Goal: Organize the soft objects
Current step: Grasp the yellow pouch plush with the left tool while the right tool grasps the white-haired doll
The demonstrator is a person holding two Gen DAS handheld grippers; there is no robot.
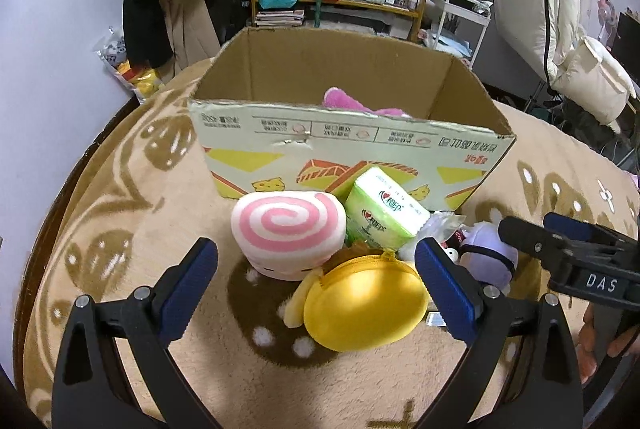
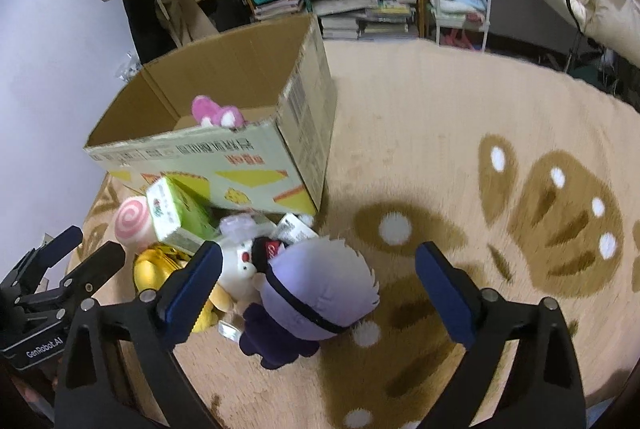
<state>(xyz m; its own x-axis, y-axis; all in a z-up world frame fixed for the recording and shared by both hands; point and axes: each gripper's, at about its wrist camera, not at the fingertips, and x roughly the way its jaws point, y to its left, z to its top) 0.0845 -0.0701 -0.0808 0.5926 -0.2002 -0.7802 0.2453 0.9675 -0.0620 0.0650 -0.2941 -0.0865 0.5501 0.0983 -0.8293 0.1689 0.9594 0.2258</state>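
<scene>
Left wrist view: left gripper [image 1: 316,285] wide apart over the yellow round pouch [image 1: 364,301], not touching. Pink swirl cushion [image 1: 288,225] and green tissue pack [image 1: 380,213] just behind, against the cardboard box [image 1: 340,157]. Pink plush [image 1: 348,101] inside the box. All on the tan blanket [image 1: 120,229].

Right wrist view: right gripper [image 2: 318,287] wide apart around the purple plush doll [image 2: 316,289], not pressing. Small white plush [image 2: 240,269] just left of the doll. Box [image 2: 256,165] behind.
</scene>
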